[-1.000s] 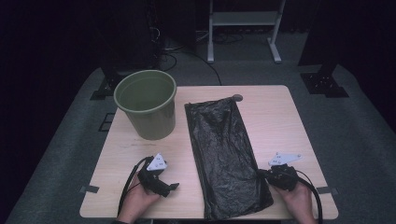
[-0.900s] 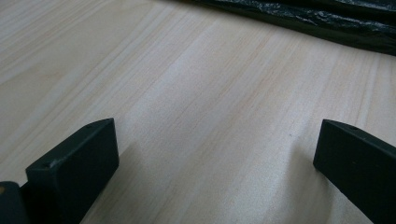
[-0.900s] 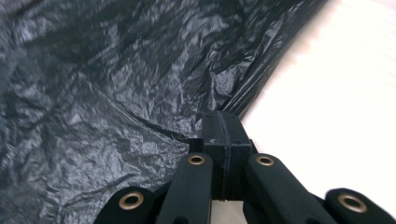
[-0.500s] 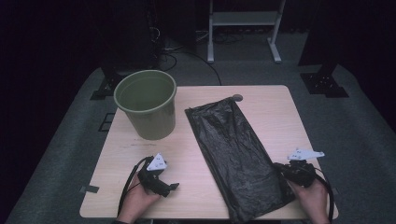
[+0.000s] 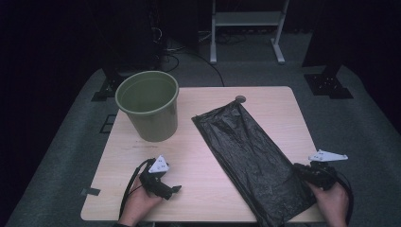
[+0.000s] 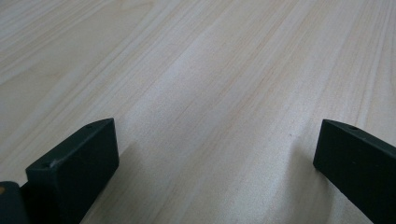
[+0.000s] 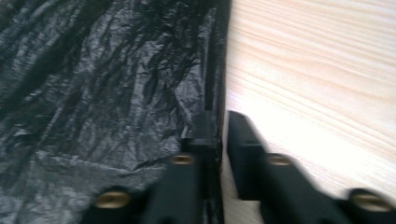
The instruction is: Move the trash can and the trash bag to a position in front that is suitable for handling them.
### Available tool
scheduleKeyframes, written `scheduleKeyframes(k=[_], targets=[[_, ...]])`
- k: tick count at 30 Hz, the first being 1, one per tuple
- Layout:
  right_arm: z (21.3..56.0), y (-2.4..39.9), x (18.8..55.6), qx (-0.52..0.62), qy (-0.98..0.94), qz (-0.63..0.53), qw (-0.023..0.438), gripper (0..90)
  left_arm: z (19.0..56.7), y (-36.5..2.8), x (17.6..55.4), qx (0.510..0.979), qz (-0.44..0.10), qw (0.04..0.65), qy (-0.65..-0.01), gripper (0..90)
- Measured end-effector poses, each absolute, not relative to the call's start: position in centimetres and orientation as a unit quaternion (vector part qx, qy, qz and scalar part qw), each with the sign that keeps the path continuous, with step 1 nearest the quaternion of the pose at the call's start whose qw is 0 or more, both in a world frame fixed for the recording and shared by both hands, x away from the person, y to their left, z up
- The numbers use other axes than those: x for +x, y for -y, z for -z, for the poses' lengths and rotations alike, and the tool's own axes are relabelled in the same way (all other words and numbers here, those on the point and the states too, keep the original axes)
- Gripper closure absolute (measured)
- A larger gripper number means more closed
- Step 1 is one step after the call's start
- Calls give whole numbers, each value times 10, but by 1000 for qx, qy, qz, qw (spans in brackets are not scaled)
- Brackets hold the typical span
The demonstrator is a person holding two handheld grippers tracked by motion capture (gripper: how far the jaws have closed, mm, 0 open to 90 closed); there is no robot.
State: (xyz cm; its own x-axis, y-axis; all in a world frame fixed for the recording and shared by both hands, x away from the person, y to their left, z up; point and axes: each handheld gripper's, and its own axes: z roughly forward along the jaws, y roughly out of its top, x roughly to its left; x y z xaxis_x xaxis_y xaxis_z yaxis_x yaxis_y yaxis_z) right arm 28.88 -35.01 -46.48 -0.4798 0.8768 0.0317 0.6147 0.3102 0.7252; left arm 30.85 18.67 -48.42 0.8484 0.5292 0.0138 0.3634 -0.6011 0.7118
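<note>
Dragged toward four o'clock since earlier, crinkled glossy black bag (image 5: 250, 161), its edge between right gripper (image 7: 222, 122) narrow, just-opening jaws, left gripper (image 6: 215, 154) wide, round green bin (image 5: 148, 106), pale woodgrain table (image 5: 198, 161), dark room.

A pale, light-wood bench (image 5: 208, 189) showed fine straight grain lines. On it lay a glossy black plastic bag (image 5: 250, 156), its surface crinkled with grey highlights. A bin (image 5: 148, 105) was a dull olive green inside and out. The left hand-held gripper (image 5: 165, 188) was black with a light grey triangular plate on top; the right hand-held gripper (image 5: 306, 173) was black too, with a similar light grey plate and brass-coloured screws on its jaws. The floor (image 5: 359, 123) was dark grey carpet.
</note>
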Motion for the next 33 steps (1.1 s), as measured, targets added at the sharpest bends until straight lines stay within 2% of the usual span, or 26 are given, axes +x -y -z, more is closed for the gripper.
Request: scheduleKeyframes(k=[5, 19, 29, 33], targets=[[456, 343, 289, 472, -783, -352, 203, 576, 484, -187, 309, 888, -112, 369, -251, 0], [444, 296, 337, 434, -805, -355, 197, 562, 484, -187, 309, 888, -112, 369, -252, 0], [466, 290, 391, 467, -805, -318, 181, 604, 484, -187, 309, 888, -112, 369, -251, 0], [471, 290, 395, 472, -803, -317, 179, 742, 484, -187, 309, 888, -112, 369, -251, 0]])
